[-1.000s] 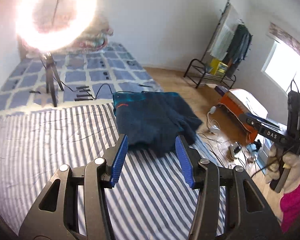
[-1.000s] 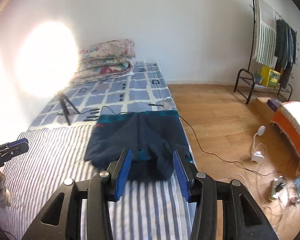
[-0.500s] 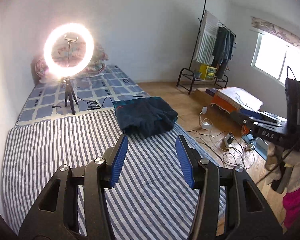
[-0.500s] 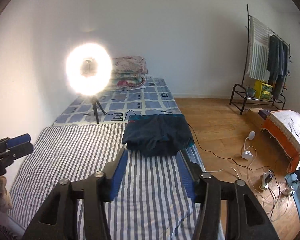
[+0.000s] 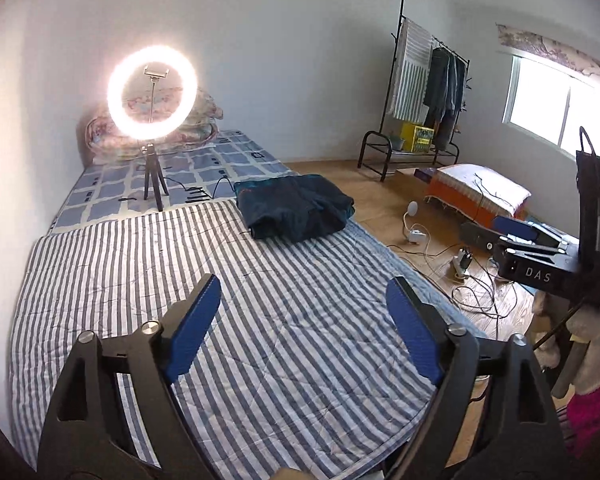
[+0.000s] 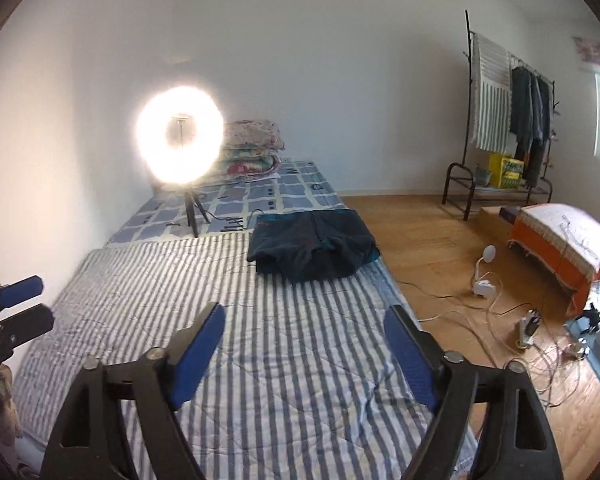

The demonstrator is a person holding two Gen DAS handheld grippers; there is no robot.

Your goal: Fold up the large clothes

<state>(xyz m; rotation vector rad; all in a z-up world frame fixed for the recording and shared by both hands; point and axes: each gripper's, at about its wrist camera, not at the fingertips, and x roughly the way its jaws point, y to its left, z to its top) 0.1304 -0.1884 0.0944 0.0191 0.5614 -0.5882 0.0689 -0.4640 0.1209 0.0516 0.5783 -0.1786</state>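
The bed fills both views, its near half under a grey-and-white striped quilt, its far half under a blue checked sheet. A clothes rack with hanging garments stands against the far wall across the wooden floor. On the checked sheet a lit ring light stands on a small tripod, in front of stacked floral bedding.

The task's thing, a dark navy garment with teal trim, lies in a compact folded bundle at the far right edge of the striped quilt, just beside the seam with the checked sheet and well apart from both tools.

The left gripper and the right gripper both hang over bare quilt, jaws spreading wide and opening further, nothing between the blue pads.

The fold looks done, and the step in hand reads as pulling clear of it. To do that well, keep both jaws empty and high enough not to drag the quilt, which could pull the bundle askew. The lower front layer of the bundle looks slightly rumpled, and a light press there would tidy it.
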